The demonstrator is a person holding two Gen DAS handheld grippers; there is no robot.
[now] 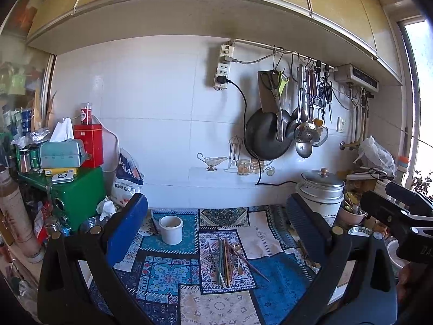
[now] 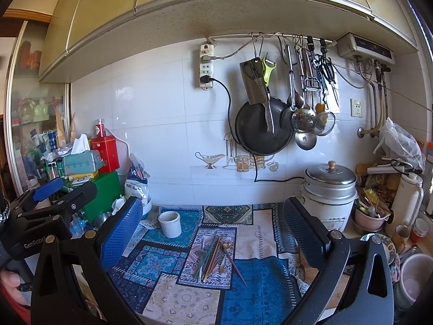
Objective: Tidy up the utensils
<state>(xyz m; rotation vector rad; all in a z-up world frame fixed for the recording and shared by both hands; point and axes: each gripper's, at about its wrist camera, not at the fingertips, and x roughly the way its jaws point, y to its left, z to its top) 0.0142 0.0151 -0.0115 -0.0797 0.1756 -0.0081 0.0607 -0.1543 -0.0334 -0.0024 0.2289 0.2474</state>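
"GenRobot" lettering on left gripper (image 2: 46, 203) body, both left and right gripper (image 2: 213, 233) jaws spread and holding nothing, above chopsticks and spoons (image 1: 230, 257) piled on patterned counter mat (image 1: 167, 270) near empty white cup (image 1: 171, 228).

Bright daylight from right window (image 1: 422, 103), fisheye warp, dark vignette corners

Left gripper (image 1: 216, 216) and right gripper (image 2: 213, 216): jaws wide apart, holding nothing, side by side
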